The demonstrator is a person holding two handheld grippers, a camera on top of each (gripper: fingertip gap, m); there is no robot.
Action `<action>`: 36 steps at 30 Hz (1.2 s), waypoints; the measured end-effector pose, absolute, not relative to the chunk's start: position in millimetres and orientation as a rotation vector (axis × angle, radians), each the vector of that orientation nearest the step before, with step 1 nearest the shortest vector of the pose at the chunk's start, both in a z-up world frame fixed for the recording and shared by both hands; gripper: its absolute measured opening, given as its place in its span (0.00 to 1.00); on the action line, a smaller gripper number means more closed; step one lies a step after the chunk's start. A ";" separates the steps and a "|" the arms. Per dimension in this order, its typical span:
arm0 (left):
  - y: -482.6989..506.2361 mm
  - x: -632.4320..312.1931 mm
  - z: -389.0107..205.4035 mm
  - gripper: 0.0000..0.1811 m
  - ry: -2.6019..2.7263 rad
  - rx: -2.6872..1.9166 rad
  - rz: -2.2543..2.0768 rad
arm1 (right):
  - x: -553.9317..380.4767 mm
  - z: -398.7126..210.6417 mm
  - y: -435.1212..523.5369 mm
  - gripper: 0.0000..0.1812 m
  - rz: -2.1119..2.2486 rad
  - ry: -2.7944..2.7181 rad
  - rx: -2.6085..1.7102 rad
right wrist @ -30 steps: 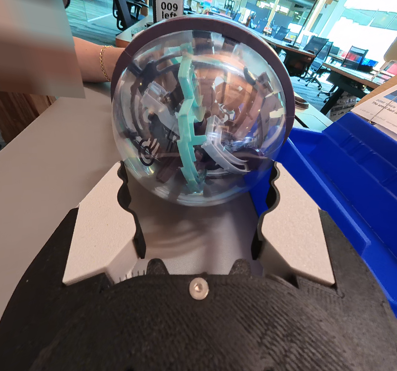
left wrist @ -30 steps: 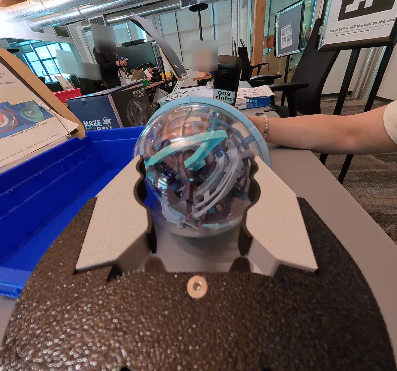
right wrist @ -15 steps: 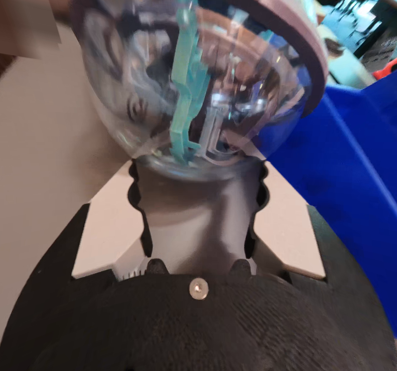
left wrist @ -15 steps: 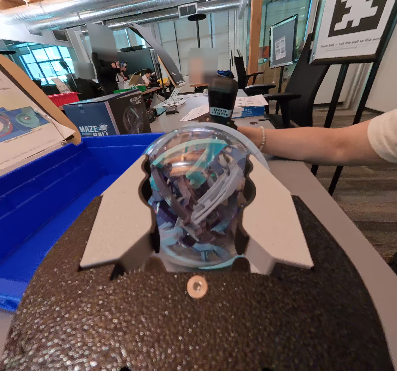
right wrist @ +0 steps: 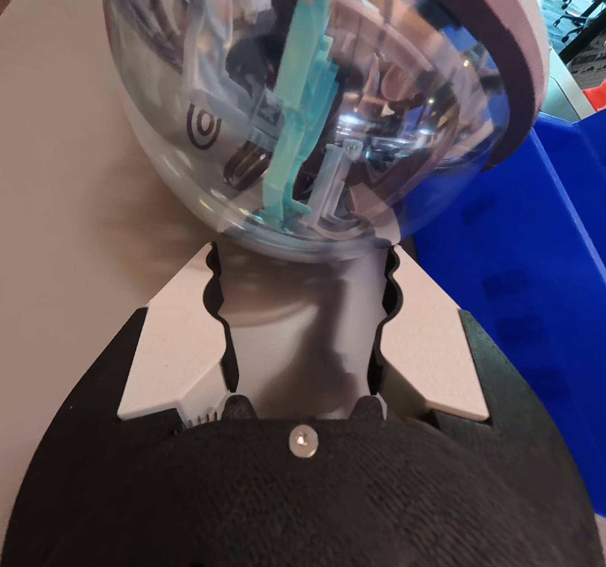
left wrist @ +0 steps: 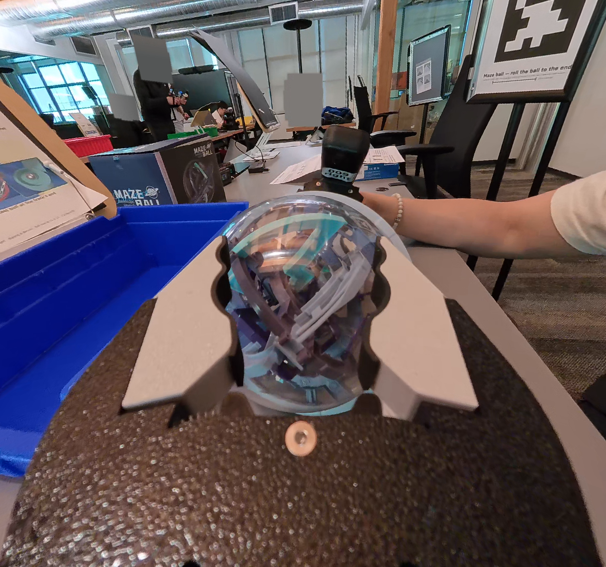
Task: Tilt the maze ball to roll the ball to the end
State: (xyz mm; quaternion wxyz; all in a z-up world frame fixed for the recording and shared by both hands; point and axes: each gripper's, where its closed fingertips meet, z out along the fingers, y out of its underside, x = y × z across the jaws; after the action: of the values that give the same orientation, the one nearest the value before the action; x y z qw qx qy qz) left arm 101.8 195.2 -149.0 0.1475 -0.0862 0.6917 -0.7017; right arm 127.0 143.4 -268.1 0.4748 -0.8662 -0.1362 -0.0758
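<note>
Grey tabletop [left wrist: 459,272] in an open office carried the scene. Over it, the clear plastic maze ball with teal and purple tracks inside [left wrist: 300,308] sat clamped between the left gripper's [left wrist: 301,289] grey fingers [left wrist: 190,318]. The right gripper [right wrist: 303,275] stood spread, its tips just under the sphere [right wrist: 295,108]; contact could not be judged. A blue plastic bin [left wrist: 82,289] lay beside it.

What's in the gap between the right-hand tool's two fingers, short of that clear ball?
Nothing but bare grey table, shaded by the maze ball just past the right gripper tips, in the right wrist view.
</note>
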 end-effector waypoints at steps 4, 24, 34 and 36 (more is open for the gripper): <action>193.8 101.8 -148.7 0.47 1.993 -0.250 -2.009 | 122.7 -249.6 143.8 0.61 -0.169 -0.321 -2.066; 177.6 97.8 -142.8 0.61 1.868 -0.107 -1.806 | 110.5 -207.4 162.0 0.84 -0.135 -0.284 -1.778; 164.5 97.3 -162.6 0.70 2.049 -0.285 -1.900 | 105.2 -207.0 155.8 0.83 -0.206 -0.321 -1.743; 159.7 95.1 -167.9 0.74 2.079 -0.306 -1.943 | 101.2 -207.6 152.9 0.83 -0.250 -0.341 -1.737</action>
State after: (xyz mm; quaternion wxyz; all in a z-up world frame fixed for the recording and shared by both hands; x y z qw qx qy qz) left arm 95.1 159.7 -167.9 0.1392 -0.1057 0.7193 -0.6724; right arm 101.2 152.9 -207.6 0.6265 -0.7573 -0.1488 -0.1092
